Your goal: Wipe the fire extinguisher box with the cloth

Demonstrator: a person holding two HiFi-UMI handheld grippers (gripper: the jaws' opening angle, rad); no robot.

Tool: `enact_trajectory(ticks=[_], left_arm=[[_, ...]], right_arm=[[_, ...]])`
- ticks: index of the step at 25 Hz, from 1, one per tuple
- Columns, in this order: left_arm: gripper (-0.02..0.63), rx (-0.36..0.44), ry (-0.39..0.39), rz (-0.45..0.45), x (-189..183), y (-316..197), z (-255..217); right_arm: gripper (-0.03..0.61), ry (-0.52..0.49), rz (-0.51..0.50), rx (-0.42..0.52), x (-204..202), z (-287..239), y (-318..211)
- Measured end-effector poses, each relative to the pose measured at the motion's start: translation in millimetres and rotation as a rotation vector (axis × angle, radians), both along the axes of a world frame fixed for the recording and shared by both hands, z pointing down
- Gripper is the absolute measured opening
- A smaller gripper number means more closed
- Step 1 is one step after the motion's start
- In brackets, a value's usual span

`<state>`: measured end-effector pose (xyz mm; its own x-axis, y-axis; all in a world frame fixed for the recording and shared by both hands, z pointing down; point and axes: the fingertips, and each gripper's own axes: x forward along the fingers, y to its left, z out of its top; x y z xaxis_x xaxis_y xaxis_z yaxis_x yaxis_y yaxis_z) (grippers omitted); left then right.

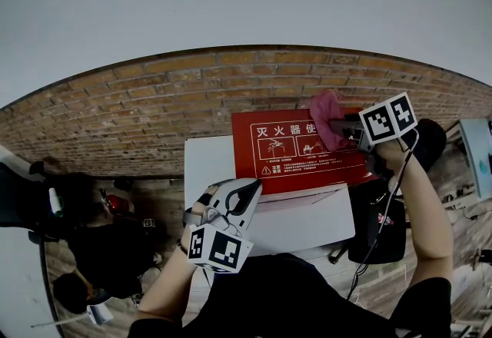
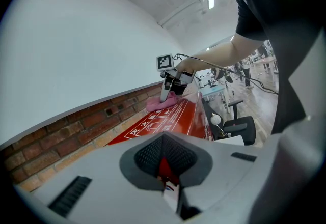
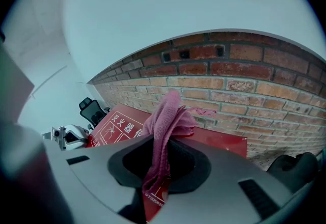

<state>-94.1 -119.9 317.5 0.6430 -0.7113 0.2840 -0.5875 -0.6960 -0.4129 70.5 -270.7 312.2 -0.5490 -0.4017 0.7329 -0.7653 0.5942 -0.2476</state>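
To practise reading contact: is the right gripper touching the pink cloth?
Touching. The right gripper view shows the pink cloth pinched between the fingers of the right gripper, with its bunched end in front of the red fire extinguisher box.

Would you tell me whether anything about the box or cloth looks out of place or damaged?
Nothing stands out: the red box sits intact against the brick wall, and the right gripper holds the pink cloth bunched on its top.

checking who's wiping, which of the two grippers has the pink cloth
The right gripper: the pink cloth is pinched in its jaws over the red box. The left gripper holds nothing.
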Motion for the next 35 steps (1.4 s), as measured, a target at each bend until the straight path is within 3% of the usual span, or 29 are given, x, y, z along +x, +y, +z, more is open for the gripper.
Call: enact_trajectory(ticks=[35], left_arm=[[0.029,0.008,0.000,-0.068,-1,-3,0]], right_arm=[[0.075,0.028,0.089,0.033,88,4,-12]])
